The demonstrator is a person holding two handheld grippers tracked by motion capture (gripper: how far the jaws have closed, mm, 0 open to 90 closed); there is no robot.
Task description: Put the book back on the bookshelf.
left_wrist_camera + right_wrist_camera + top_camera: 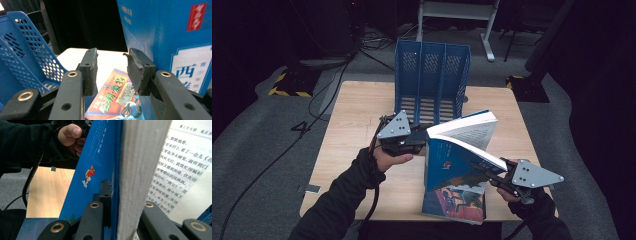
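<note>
A blue-covered book (454,160) stands raised and splayed open over the table's front centre, white pages (469,127) fanned on top. My right gripper (479,169) is shut on its cover and a thick block of pages at the lower right. In the right gripper view the jaws (125,195) clamp the blue cover (95,170), with printed pages (175,165) falling open to the right. My left gripper (422,142) stands open just left of the book's spine side. Nothing sits between the left gripper's (112,56) fingers; the blue book (160,32) rises beside its right jaw.
A second book (454,202) with a red and blue cover lies flat at the table's front edge, under the raised one, and lies below the jaws as the flat book (115,95). A blue slotted file rack (432,75) stands at the back centre of the wooden table (357,115).
</note>
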